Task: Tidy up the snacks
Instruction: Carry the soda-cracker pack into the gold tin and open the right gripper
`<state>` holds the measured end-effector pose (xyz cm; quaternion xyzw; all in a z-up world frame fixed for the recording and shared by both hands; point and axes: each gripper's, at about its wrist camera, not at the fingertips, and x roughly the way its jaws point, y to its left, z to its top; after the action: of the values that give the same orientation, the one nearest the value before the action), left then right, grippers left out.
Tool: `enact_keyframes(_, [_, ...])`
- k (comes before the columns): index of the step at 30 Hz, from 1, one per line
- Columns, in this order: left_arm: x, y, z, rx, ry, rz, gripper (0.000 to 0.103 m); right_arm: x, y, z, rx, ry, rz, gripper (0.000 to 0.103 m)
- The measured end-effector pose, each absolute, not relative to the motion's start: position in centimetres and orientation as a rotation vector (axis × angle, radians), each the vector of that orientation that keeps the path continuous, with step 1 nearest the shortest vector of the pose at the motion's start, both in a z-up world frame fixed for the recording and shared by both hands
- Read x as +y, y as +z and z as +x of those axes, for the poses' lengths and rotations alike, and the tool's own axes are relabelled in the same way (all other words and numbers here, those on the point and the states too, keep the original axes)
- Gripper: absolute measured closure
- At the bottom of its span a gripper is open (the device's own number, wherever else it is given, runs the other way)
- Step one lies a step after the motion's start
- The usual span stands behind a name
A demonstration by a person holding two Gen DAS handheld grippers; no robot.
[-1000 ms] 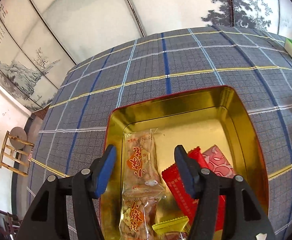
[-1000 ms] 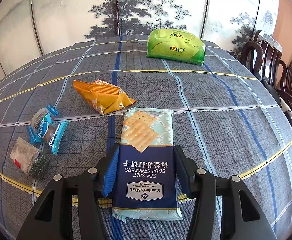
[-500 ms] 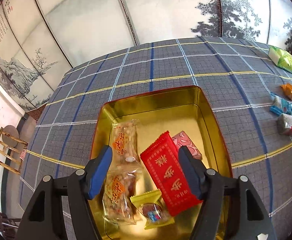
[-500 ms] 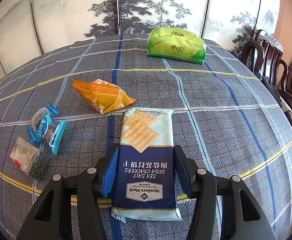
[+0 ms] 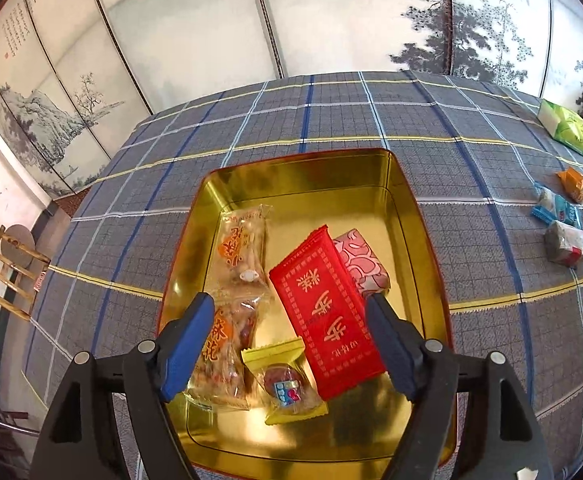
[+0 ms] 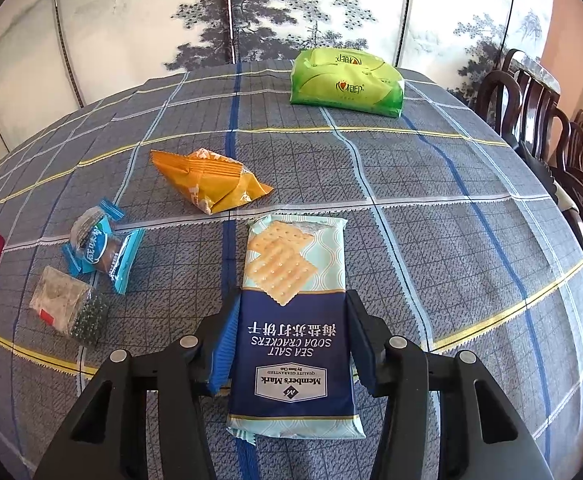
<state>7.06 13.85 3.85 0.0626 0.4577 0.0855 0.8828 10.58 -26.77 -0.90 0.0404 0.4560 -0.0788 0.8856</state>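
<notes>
Left gripper (image 5: 289,334) hangs above the gold tin (image 5: 419,216), jaws opening, wider than a second ago, nothing pinched between the pads. Red packet (image 5: 325,320) was right at the jaws a second ago; now it lies loose in the tin just under and ahead of them, leaning on the pink packet (image 5: 361,258) beyond its right side. So that drop reads as done. Below the left finger: two clear pastry packs (image 5: 237,280); between the fingers, nearer the camera, a yellow candy (image 5: 285,380). The view has pulled back from the tin since then, more of its floor showing.

Right gripper (image 6: 289,336) straddles the soda cracker pack (image 6: 293,320) on the plaid tablecloth (image 6: 431,240), jaws closing, both pads against the pack's sides; pack flat on the cloth, not lifted. Hardly changed from a second ago. Ahead-left of this gripper: orange pouch (image 6: 207,180), blue candies (image 6: 101,246), grey-wrapped bar (image 6: 65,306). Far ahead: green bag (image 6: 347,82).

Judgement: crackers are likely the next item for the tin; four loose items remain after that.
</notes>
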Motion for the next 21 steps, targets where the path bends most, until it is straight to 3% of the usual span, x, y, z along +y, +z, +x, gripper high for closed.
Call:
enact_keyframes(10, [13.5,4.0,6.0,0.941,0.174,0.130,0.025,-24.2,2.7,8.3,0.903,-0.084,0.106,0.053])
enact_keyframes(21, [15.8,5.6,4.8,0.919,0.210,0.058,0.023,-14.4,6.4,7.2,0.854,0.151,0.052,0.053])
